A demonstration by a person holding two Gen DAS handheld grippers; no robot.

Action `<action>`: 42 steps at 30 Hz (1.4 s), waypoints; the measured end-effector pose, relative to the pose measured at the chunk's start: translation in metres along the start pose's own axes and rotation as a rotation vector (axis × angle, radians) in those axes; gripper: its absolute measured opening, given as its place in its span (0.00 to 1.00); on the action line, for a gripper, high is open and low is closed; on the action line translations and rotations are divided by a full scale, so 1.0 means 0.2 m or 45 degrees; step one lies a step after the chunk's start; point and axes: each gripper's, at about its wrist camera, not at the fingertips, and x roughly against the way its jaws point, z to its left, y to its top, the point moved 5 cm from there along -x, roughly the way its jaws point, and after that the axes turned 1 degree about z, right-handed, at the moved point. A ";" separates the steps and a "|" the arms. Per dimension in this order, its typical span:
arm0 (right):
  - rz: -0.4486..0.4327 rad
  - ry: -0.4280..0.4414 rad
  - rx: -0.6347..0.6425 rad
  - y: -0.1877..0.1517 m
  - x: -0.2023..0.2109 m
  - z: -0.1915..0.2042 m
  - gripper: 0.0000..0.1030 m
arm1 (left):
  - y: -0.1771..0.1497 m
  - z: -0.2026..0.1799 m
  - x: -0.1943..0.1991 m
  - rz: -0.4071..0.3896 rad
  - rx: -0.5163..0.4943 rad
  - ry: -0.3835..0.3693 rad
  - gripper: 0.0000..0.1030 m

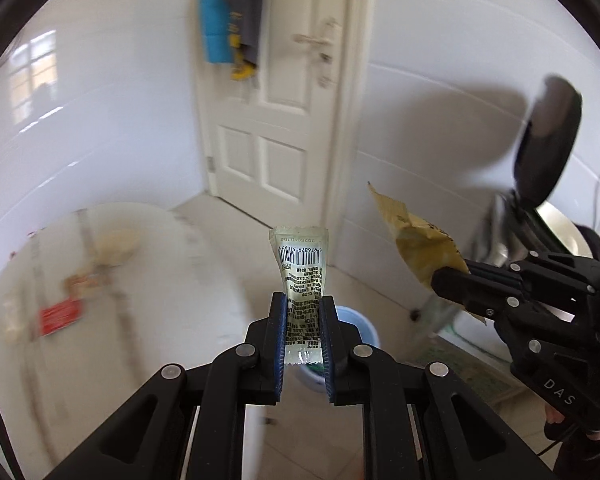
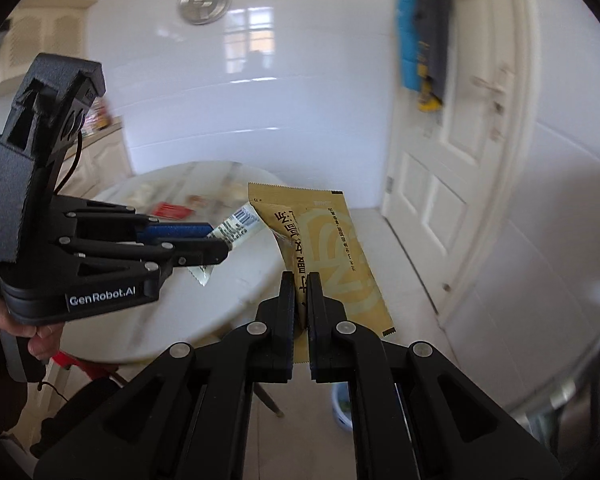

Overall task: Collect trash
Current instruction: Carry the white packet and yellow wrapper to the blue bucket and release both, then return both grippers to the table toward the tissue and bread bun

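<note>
**Left wrist view: two wrappers pinched, bin below**

My left hand-held gripper [image 1: 303,332] is pinching a small clear sachet [image 1: 300,268] with a barcode, gripped by its lower half so the top stands free above the pads. My right hand-held gripper [image 2: 300,316] is pressed together on a yellow wrapper [image 2: 328,248], held near one long edge, the rest fanning out up and to the right. Both pieces are in the air, off the surface [image 2: 204,304].

I judge both to be almost weightless, thin and limp. The clear sachet looks slick, so a pinch across its flat middle suits it better than one at a sealed end. The yellow wrapper is creased and crinkly; it will flap when moved, and a hold nearer its middle would steady it. Neither is fragile.

The round white surface lies to my left, and more litter sits on it: a red packet [image 1: 59,316] near the left edge and pale scraps [image 1: 114,247] further in, all blurred. A small blue-rimmed bin [image 1: 360,326] stands on the tiled floor just beyond the surface's edge, below my left hand-held gripper in the picture. Behind are white tiled walls, a white panelled door [image 1: 274,120] with clothes [image 1: 228,20] hung on it, and a round metal plate [image 2: 203,3] on the wall.
</note>
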 end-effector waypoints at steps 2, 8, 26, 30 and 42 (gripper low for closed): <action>0.026 -0.028 -0.045 -0.06 -0.03 -0.14 0.06 | 0.03 -0.07 -0.16 0.043 -0.021 -0.035 0.11; 0.125 -0.058 -0.176 -0.24 -0.23 -0.50 0.06 | 0.05 -0.24 -0.59 0.161 -0.073 -0.090 0.12; 0.325 -0.116 -0.400 -0.65 -0.77 -1.09 0.32 | 0.13 -0.32 -1.69 0.451 -0.076 -0.033 0.14; 0.316 -0.147 -0.429 -0.66 -0.73 -1.13 0.34 | 0.14 -0.29 -1.70 0.452 -0.059 -0.020 0.38; 0.192 -0.203 -0.361 -0.41 -0.31 -0.88 0.45 | 0.23 -0.33 -1.03 0.195 -0.035 0.047 0.74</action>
